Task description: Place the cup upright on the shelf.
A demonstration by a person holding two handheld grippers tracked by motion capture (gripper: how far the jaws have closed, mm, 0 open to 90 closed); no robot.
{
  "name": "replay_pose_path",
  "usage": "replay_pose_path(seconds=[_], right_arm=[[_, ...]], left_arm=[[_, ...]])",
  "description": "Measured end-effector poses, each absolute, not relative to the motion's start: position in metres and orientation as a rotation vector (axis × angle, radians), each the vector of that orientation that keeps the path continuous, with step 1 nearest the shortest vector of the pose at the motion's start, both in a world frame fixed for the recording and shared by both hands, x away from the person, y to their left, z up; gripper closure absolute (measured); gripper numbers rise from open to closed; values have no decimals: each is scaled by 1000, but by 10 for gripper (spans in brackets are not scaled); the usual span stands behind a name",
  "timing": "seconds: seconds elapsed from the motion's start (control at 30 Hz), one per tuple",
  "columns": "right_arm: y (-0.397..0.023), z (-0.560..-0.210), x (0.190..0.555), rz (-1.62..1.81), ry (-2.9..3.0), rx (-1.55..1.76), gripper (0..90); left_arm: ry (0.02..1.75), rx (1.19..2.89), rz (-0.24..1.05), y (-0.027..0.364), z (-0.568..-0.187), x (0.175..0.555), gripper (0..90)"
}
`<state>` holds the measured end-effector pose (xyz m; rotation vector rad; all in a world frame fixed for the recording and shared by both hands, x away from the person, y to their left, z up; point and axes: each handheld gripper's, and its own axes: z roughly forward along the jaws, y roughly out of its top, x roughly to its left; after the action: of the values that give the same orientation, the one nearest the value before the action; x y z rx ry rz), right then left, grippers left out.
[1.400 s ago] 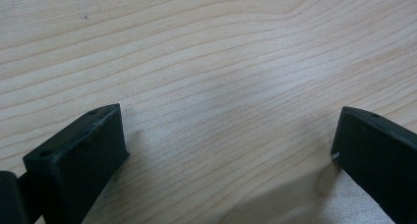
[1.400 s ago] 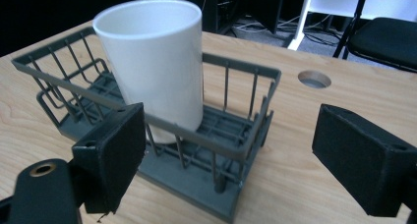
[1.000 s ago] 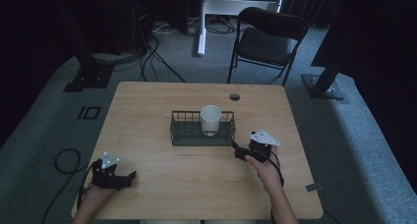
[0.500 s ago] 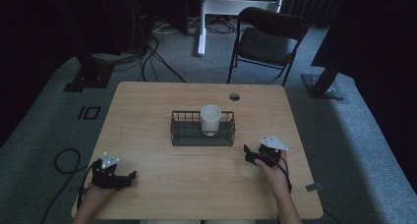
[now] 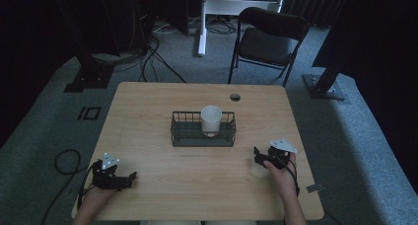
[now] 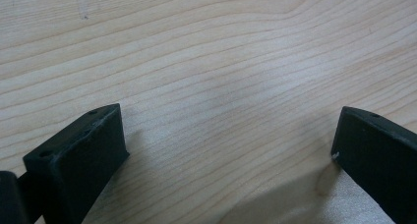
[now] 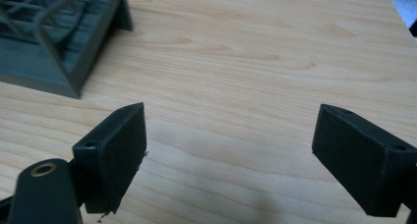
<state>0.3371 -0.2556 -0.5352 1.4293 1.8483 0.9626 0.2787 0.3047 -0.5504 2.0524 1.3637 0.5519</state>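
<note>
Right claw (image 5: 258,154) sits low over the worktop (image 5: 148,116) on our near right, jaws spread wide and gripping nothing. From its own camera we see bare wood grain between the two black jaws, and off at the upper left a corner of the basket (image 7: 54,42). So the claw (image 7: 228,157) is near that corner but well clear of it, not touching.

Over on our near left, the left claw (image 5: 129,177) lies close to the worktop edge, jaws pointing toward the middle. Its own view gives us the same story: left claw (image 6: 228,155) gaping, both jaws far apart, plain wood between them, nothing held.

Now the basket (image 5: 178,136) itself: a dark wire one, standing square in the middle of the worktop, between the two claws and farther out than both. Inside it we have a white cup (image 5: 211,119), upright, mouth up, set in the right half of the basket and close to the back wall. Neither claw is in contact with cup or basket.

Beyond the far edge of the worktop, a dark folding chair (image 5: 268,37) stands on the grey floor, and cables (image 5: 153,57) trail across it at the left.
</note>
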Motion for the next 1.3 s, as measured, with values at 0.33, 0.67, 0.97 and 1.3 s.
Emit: replay_pose_path(seconds=[0.33, 0.67, 0.97, 1.3], right_arm=[[-272, -543, 337, 906, 1830, 1492, 129], [-284, -550, 337, 824, 1810, 1566, 130], [-290, -552, 339, 779, 1843, 1636, 124], [-295, -552, 340, 811, 1866, 1660, 116]], left_arm=[[1364, 2052, 552, 305, -550, 279, 1], [1364, 2052, 552, 305, -550, 279, 1], [1364, 2052, 552, 305, -550, 279, 2], [1364, 2052, 552, 305, -550, 279, 2]])
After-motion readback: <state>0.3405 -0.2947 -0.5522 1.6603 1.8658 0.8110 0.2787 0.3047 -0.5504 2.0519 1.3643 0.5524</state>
